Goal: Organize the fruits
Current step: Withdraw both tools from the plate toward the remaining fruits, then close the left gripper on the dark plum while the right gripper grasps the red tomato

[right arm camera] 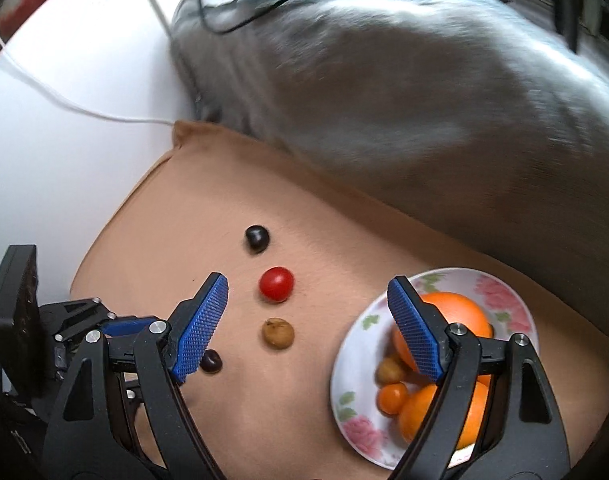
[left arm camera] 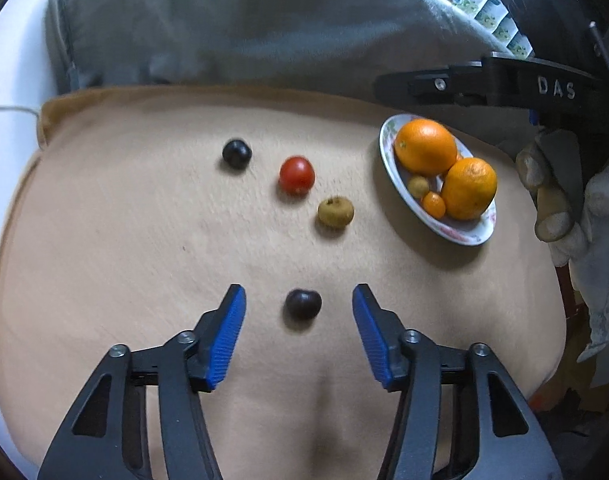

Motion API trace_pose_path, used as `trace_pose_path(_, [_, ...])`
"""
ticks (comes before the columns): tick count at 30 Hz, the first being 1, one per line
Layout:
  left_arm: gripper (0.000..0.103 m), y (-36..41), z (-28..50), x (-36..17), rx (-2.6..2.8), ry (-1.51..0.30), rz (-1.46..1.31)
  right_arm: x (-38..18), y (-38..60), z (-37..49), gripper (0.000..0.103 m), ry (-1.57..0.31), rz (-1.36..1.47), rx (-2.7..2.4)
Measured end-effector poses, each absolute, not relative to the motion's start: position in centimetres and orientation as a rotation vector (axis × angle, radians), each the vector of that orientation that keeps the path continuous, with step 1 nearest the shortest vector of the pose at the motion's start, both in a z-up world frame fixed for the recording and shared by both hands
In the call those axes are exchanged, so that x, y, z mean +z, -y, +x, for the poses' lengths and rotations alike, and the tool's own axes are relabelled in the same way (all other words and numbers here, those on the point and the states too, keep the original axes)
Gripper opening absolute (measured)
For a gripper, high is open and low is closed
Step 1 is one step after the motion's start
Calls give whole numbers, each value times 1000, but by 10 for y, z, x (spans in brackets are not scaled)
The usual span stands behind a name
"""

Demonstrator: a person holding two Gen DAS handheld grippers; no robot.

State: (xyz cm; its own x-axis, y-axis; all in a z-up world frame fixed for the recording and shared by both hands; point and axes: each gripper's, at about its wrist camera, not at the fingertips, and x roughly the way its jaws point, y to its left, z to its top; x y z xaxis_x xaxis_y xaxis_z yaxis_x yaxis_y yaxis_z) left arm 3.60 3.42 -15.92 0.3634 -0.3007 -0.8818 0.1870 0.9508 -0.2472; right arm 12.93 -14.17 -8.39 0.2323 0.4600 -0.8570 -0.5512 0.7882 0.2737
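On the tan cushion [left arm camera: 144, 240], the left gripper [left arm camera: 299, 304] straddles a dark plum [left arm camera: 303, 304], fingers released, ready to pinch it for the plate [left arm camera: 388, 136]; the right gripper [right arm camera: 307, 292] waits, fingers released, empty.

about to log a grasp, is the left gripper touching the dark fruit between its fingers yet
Apart. The left wrist view shows tan cushion on both sides of the dark fruit, between it and the left gripper pads.

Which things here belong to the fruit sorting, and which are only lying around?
Job: near dark fruit, far dark fruit, red tomato, brown fruit, plate, oranges.
Lying about: grey cushion, white cable, packets.
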Motion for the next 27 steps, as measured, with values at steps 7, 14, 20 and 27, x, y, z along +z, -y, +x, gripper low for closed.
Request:
trace_pose_path(7, [40, -30, 34, -179, -306, -1186, -122, -107, 114, 127, 77, -1183, -167, 734])
trace_pose_path(14, [40, -23, 37, -191, -314, -1189, -114, -139, 91, 130, 66, -1253, -235, 763])
trace_pose_path(20, [37, -22, 40, -197, -311, -1190, -110, -156, 79, 135, 58, -1283, -253, 771])
trace_pose_path(27, [35, -19, 38, -202, -313, -1192, -109, -167, 64, 145, 53, -1310, -278, 774])
